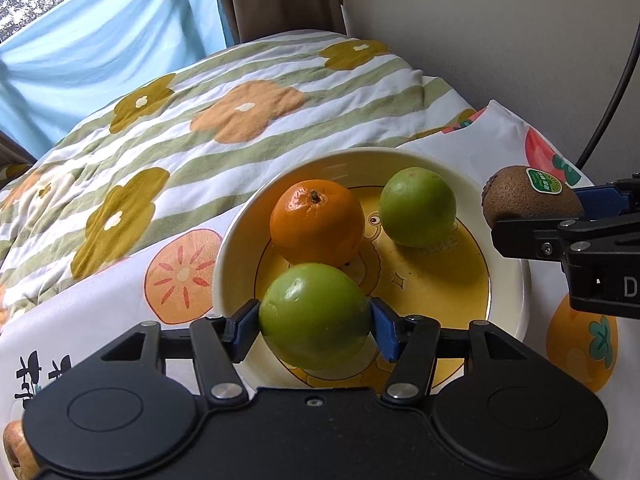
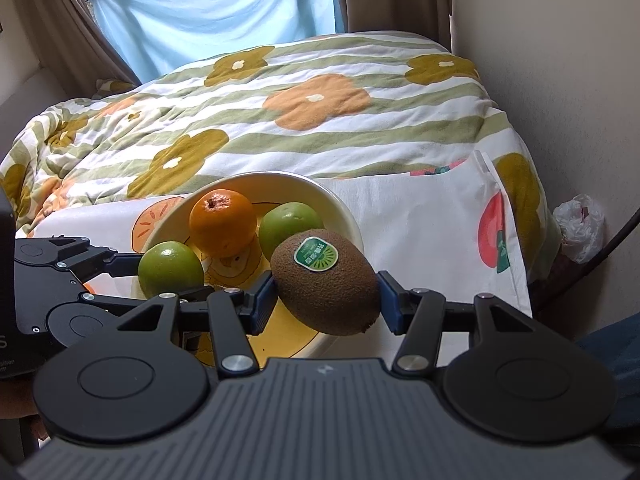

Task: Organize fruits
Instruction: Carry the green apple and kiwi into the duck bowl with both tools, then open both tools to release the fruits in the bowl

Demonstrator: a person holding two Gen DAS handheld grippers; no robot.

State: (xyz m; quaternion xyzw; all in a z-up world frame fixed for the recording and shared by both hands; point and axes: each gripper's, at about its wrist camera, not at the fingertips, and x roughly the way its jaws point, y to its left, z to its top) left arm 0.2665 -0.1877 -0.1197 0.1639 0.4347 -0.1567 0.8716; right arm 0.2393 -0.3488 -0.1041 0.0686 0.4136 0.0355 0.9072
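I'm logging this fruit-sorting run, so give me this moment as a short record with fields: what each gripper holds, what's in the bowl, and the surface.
left gripper: shut on a green fruit, held over the bowl's near side
right gripper: shut on the kiwi, green sticker facing up
bowl: yellow inside, pale rim
fruit lying in bowl: one orange, one second green fruit
surface: fruit-print cloth beside a floral striped quilt

My bed point(image 2: 420, 216) carries a flowered quilt point(image 2: 320, 120) and, nearer me, a yellow bowl point(image 1: 508, 280).
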